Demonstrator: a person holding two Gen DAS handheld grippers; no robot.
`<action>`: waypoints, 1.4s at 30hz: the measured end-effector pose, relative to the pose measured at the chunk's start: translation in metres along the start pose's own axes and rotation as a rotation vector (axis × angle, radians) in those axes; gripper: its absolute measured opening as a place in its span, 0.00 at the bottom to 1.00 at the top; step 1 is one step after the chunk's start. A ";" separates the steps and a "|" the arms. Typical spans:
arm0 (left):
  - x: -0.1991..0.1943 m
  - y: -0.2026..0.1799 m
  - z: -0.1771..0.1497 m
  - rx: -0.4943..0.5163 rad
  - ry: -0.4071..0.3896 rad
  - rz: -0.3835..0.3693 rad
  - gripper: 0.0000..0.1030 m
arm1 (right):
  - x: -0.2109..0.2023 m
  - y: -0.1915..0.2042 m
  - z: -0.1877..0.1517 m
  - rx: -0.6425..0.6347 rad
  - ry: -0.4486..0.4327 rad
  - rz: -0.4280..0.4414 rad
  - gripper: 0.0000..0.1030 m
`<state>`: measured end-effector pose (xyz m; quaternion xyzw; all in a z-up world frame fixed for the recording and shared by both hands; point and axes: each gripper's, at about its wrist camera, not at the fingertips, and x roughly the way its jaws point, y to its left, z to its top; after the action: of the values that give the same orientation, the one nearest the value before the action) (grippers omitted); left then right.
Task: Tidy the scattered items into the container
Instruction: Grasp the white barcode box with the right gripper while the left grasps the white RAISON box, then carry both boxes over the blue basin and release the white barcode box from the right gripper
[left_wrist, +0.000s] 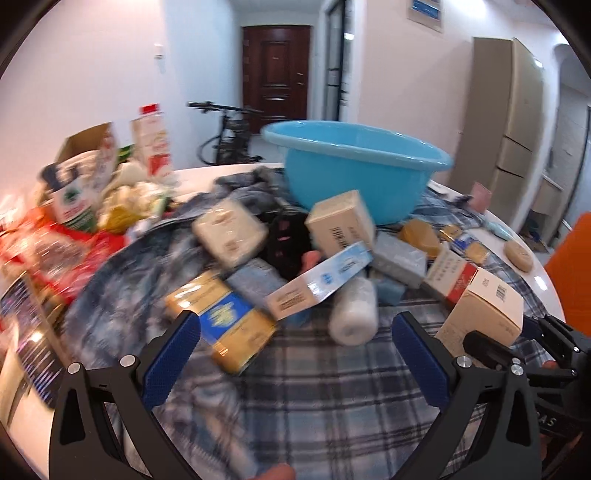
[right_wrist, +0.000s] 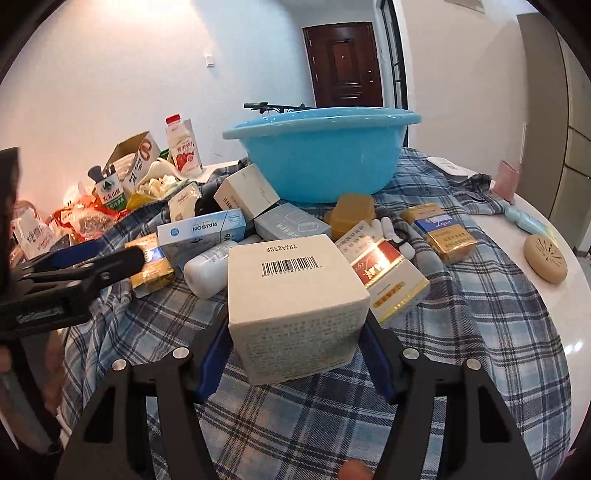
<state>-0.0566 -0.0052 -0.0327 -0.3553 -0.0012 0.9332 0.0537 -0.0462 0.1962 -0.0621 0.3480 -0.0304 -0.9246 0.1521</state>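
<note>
My right gripper (right_wrist: 297, 332) is shut on a cream box with a barcode (right_wrist: 291, 295), its blue pads pressing both sides. The left wrist view shows that box (left_wrist: 484, 310) at the right, over the plaid cloth (left_wrist: 314, 387). My left gripper (left_wrist: 295, 325) is open above the cloth. A gold and blue packet (left_wrist: 225, 325) lies by its left finger and a white roll (left_wrist: 352, 310) lies ahead of it. The blue basin (left_wrist: 354, 173) stands behind the pile of boxes and also shows in the right wrist view (right_wrist: 321, 158).
Cartons, a milk bottle (right_wrist: 183, 147) and snack bags crowd the left side. A round tan item (right_wrist: 545, 262) and a pink cup (right_wrist: 506, 181) sit on the white table (right_wrist: 576, 332) at right. A bicycle and a dark door stand behind.
</note>
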 end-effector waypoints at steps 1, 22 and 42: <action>0.008 -0.002 0.003 0.010 0.015 -0.004 1.00 | -0.002 -0.002 0.000 0.005 -0.005 0.002 0.65; 0.059 -0.007 0.023 0.056 0.097 -0.083 0.20 | -0.013 -0.016 0.003 0.032 -0.058 0.024 0.65; -0.010 -0.020 0.029 0.070 -0.087 -0.078 0.20 | -0.025 0.010 0.021 -0.035 -0.100 -0.043 0.65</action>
<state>-0.0659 0.0150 -0.0036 -0.3121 0.0152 0.9444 0.1020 -0.0392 0.1931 -0.0291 0.2992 -0.0142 -0.9443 0.1365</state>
